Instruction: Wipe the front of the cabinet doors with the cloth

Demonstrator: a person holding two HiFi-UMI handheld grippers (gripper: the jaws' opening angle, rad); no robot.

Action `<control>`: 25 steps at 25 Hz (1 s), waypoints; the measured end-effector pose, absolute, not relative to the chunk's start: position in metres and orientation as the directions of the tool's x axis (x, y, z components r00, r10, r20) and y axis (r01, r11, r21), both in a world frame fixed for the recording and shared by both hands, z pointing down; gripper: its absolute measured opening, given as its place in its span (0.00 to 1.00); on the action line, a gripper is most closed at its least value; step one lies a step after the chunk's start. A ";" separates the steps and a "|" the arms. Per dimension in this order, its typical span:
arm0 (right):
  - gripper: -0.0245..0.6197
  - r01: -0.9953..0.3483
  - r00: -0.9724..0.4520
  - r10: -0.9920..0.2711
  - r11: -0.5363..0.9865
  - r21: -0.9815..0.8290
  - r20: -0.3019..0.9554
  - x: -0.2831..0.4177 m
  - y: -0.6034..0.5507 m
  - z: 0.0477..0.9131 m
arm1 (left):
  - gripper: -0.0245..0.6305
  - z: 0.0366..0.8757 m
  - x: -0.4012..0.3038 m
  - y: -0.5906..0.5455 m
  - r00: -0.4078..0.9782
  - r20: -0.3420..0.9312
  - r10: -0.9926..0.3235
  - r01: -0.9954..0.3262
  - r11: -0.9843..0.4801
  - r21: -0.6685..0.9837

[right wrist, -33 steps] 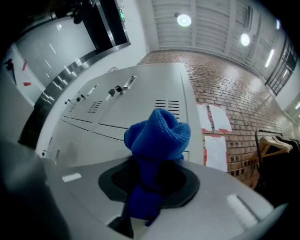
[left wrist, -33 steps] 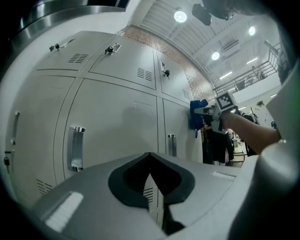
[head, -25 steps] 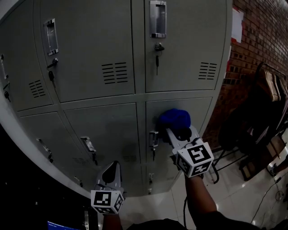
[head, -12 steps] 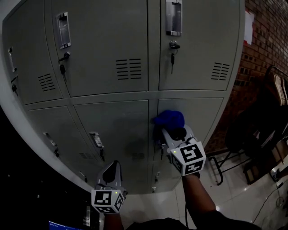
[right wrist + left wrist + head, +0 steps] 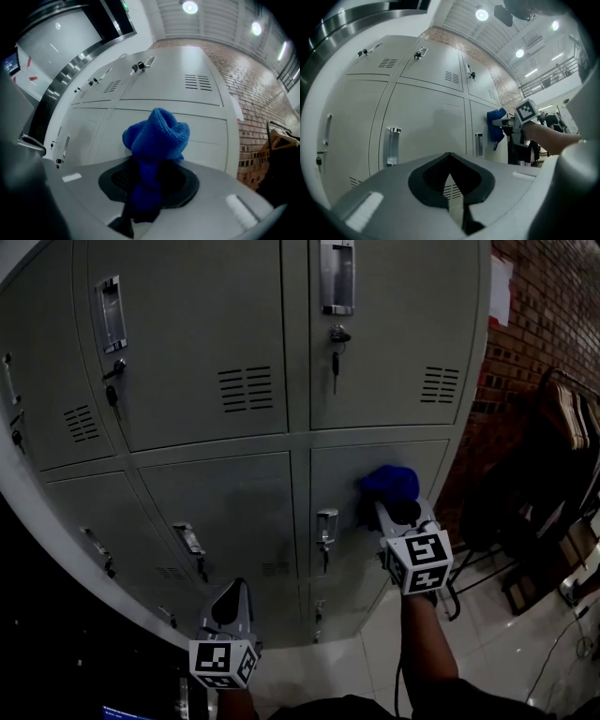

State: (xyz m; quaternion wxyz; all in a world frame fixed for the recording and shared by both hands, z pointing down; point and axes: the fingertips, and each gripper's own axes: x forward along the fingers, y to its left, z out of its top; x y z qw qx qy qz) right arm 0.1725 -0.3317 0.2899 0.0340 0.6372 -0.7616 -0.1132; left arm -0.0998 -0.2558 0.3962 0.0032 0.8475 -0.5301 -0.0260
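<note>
Cloth (image 5: 157,136), blue and knitted, sits bunched between the jaws of the right gripper (image 5: 394,509). The jaws are clenched on its lower part, and its thick upper folds bulge out ahead of them. From the head view the cloth lies against the upper part of the lower right door (image 5: 342,474) of a grey metal cabinet (image 5: 187,343), to the right of that door's handle (image 5: 325,524) and apart from it. The left gripper view shows the same bundle flat against the door face.

The left gripper (image 5: 232,601) hangs lower and to the left, in front of the bottom of the cabinet and well apart from the cloth. Its jaws are pressed together with nothing between them, and they point at the door beside the one with the cloth on it.

Above, the upper doors carry slotted vents and recessed handles, and a key (image 5: 335,360) hangs from the lock of the upper right one. A brick wall (image 5: 553,324) stands to the right of the cabinet.
</note>
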 end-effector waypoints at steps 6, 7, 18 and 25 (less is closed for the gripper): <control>0.21 -0.983 -0.071 -0.993 0.054 0.175 -0.094 0.234 -0.329 0.293 | 0.06 0.399 -0.091 -0.255 0.453 -0.034 -0.891 -0.890 -0.454 0.029; 0.21 -0.984 -0.054 -0.994 0.038 0.172 -0.092 0.242 -0.328 0.294 | 0.06 0.399 -0.091 -0.255 0.454 -0.033 -0.890 -0.890 -0.455 0.031; 0.21 -0.982 0.022 -0.998 -0.034 0.188 -0.063 0.273 -0.318 0.303 | 0.06 0.398 -0.076 -0.250 0.475 -0.035 -0.879 -0.879 -0.476 0.030; 0.21 -0.973 -0.151 -0.986 0.135 0.187 -0.072 0.195 -0.307 0.316 | 0.06 0.399 -0.080 -0.249 0.461 -0.031 -0.887 -0.887 -0.462 0.027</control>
